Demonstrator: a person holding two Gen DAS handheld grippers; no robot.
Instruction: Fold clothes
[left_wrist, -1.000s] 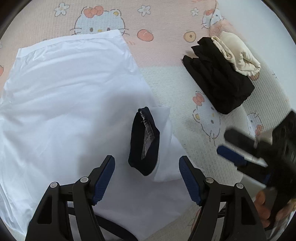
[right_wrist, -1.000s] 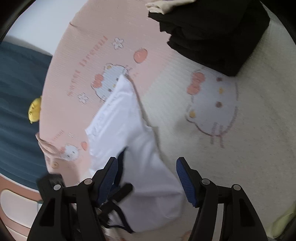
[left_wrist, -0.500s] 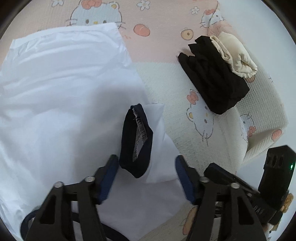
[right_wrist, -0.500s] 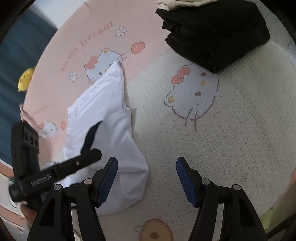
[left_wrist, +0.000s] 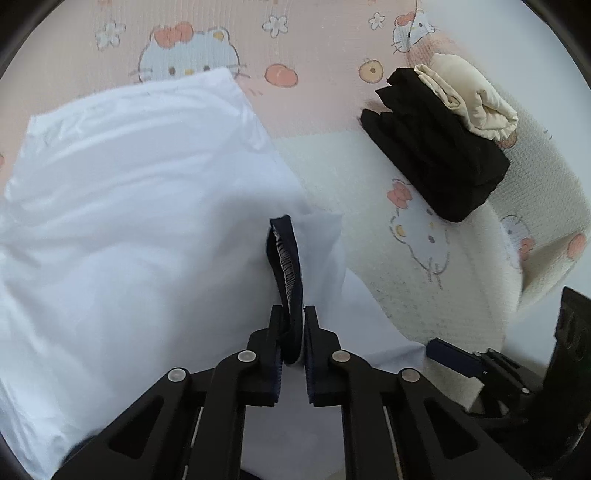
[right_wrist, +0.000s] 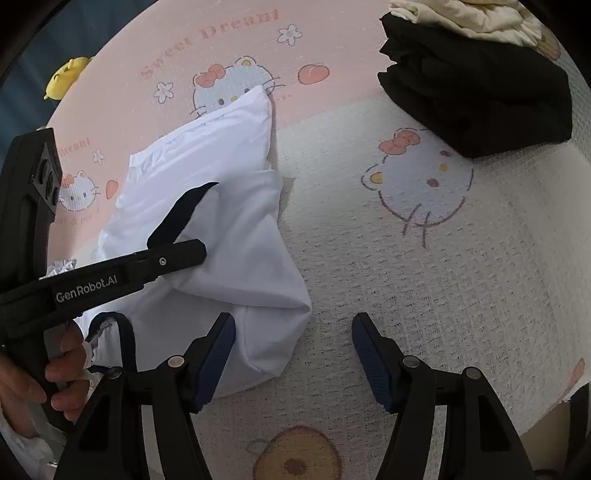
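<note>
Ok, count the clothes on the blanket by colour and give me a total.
White: 1, the white shirt with navy trim, spread flat.
Black: 1, the folded black garment.
Cream: 1, the folded cream garment resting on the black one.
Total: 3

A white shirt (left_wrist: 140, 206) lies spread on the blanket, wrinkled, its straight hem toward the pink band with the cat print. Its near corner is bunched into a soft fold (right_wrist: 258, 295) on the cream part. A dark navy trim band (left_wrist: 286, 266), with a striped inner side, stands up from the white cloth as a narrow loop, pinched at its lower end. Well apart, toward the far right, sits a folded stack of 2 pieces: a black garment (left_wrist: 436, 162) below and a cream garment (left_wrist: 469, 96) resting on its far edge.
</note>
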